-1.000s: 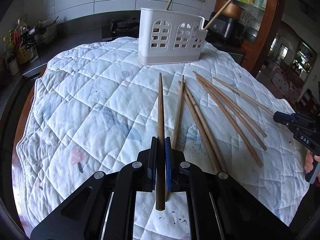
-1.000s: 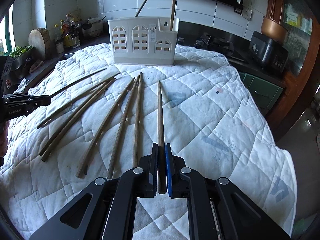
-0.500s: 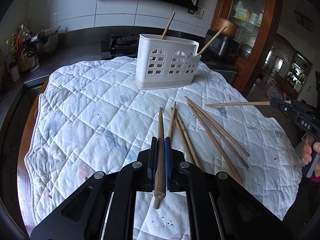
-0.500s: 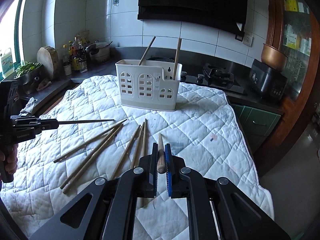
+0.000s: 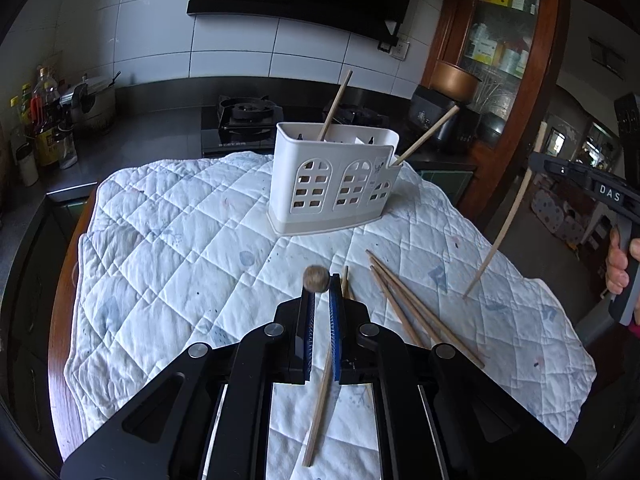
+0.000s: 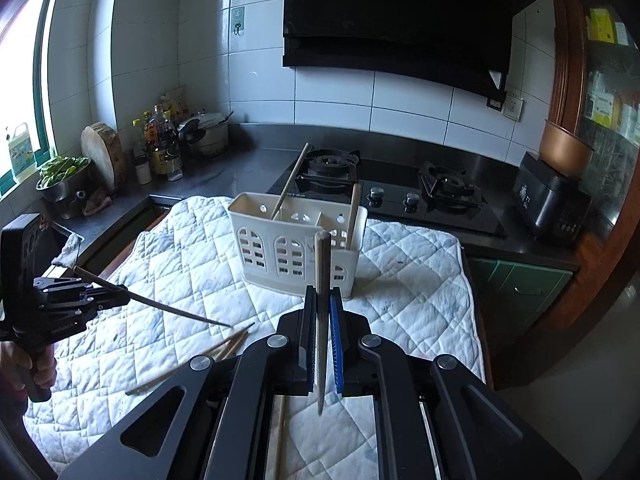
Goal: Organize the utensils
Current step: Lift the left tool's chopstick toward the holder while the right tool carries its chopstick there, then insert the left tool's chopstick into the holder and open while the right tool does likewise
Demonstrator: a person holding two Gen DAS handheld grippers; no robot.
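Each hand-held gripper, left (image 5: 320,300) and right (image 6: 322,312), clamps one chopstick (image 5: 316,278) before the white caddy (image 5: 334,178).

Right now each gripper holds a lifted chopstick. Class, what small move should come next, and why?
Probably carry the right gripper forward until its chopstick hangs above the white holder, then lower it in. The stick is clamped, lifted off the quilt and short of the holder, whose compartments already hold two sticks.
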